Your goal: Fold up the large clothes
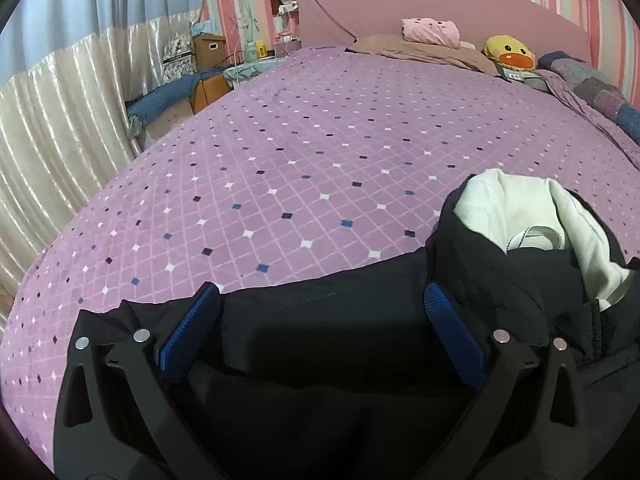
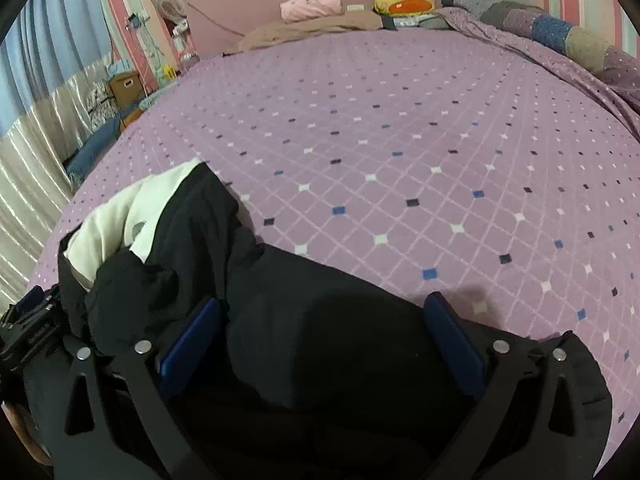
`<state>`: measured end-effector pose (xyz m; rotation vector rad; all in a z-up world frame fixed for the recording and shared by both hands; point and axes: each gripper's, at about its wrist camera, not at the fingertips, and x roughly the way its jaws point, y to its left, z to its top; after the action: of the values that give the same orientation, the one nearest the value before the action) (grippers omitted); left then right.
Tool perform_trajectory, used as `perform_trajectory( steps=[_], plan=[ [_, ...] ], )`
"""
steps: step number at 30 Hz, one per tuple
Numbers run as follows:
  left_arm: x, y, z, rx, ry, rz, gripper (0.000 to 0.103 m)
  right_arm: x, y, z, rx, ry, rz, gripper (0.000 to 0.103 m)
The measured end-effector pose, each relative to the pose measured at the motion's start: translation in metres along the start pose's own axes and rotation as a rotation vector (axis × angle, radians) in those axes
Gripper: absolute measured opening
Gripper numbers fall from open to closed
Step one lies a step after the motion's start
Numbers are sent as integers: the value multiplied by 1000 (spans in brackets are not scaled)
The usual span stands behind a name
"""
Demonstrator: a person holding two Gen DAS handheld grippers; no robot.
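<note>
Neck label (image 1: 534, 238) inside black garment (image 1: 320, 340), print unreadable

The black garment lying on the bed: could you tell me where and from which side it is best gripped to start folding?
Probably the black garment along its far straight hem, where it lies flat on the purple bedspread. Come from above with each open gripper, left gripper and right gripper. Avoid the bunched part with the white lining.

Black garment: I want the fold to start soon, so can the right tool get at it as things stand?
Probably yes. The right tool is open right over the black garment on the bed, cloth bulging between its fingers, nothing in between.
</note>
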<state>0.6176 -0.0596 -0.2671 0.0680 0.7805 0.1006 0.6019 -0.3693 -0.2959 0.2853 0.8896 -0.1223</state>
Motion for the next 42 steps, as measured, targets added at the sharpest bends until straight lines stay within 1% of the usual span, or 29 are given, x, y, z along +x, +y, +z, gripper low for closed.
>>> perform_trajectory(
  steps=[2, 3, 4, 5, 6, 7, 8, 10, 12, 13, 14, 15, 16, 18, 19, 20, 21, 26, 29, 32, 36, 38, 39, 42],
  plan=[
    [-1, 2, 2, 31, 28, -4, 100, -2, 2, 1, -27, 24, -6, 101],
    [-3, 6, 4, 45, 40, 6, 100, -9, 6, 2, -67, 33, -18, 101],
    [-6, 9, 5, 53, 42, 14, 100, -17, 8, 3, -91, 14, -25, 101],
    [-15, 16, 7, 60, 27, 16, 100, -40, 13, 3, -130, -74, -47, 101],
    [-27, 23, 7, 55, 2, 5, 100, -56, 16, 3, -160, -135, -61, 101],
    [-35, 27, 7, 48, -16, -6, 100, -67, 18, 2, -187, -180, -76, 101],
    [-45, 29, 6, 36, -34, -19, 100, -78, 21, 1, -232, -225, -119, 101],
    [-60, 23, 7, 14, -55, -32, 100, -84, 21, -3, -304, -259, -214, 101],
    [-70, 7, 7, -18, -50, -63, 100, -84, 15, -6, -322, -261, -238, 101],
    [-74, -7, 6, -39, -45, -106, 100, -84, 9, -5, -316, -257, -234, 101],
    [-76, -17, 5, -46, -46, -133, 100, -80, -1, -5, -288, -241, -214, 101],
    [-77, -28, 1, -48, -51, -144, 100, -77, -8, -4, -261, -227, -194, 101],
    [-77, -39, -1, -48, -57, -138, 100, -73, -14, -4, -236, -208, -175, 101],
    [-69, -63, -6, -12, -65, -93, 100, -65, -21, -3, -217, -191, -174, 101],
    [-61, -74, -10, 31, -64, -38, 100, -61, -23, -4, -214, -183, -171, 101],
    [-56, -79, -13, 49, -62, -9, 100, -58, -23, -5, -211, -176, -166, 101],
    [-51, -82, -15, 59, -60, 3, 100, -53, -24, -5, -206, -164, -161, 101],
    [-37, -80, -19, 43, -71, -9, 100, -43, -28, -10, -176, -160, -139, 101],
    [-35, -81, -23, 42, -85, -2, 100, -36, -28, -10, -173, -146, -136, 101],
    [-36, -84, -22, 43, -107, 7, 100, -37, -29, -12, -166, -157, -134, 101],
    [-39, -85, -25, 27, -136, -2, 100, -40, -29, -15, -157, -188, -128, 101],
    [-39, -84, -27, 20, -144, -9, 100, -42, -32, -16, -144, -202, -109, 101],
    [-38, -84, -27, 19, -142, -13, 100, -42, -35, -15, -131, -202, -90, 101],
    [-35, -85, -26, 16, -139, -18, 100, -38, -39, -14, -112, -190, -70, 101]
  ],
)
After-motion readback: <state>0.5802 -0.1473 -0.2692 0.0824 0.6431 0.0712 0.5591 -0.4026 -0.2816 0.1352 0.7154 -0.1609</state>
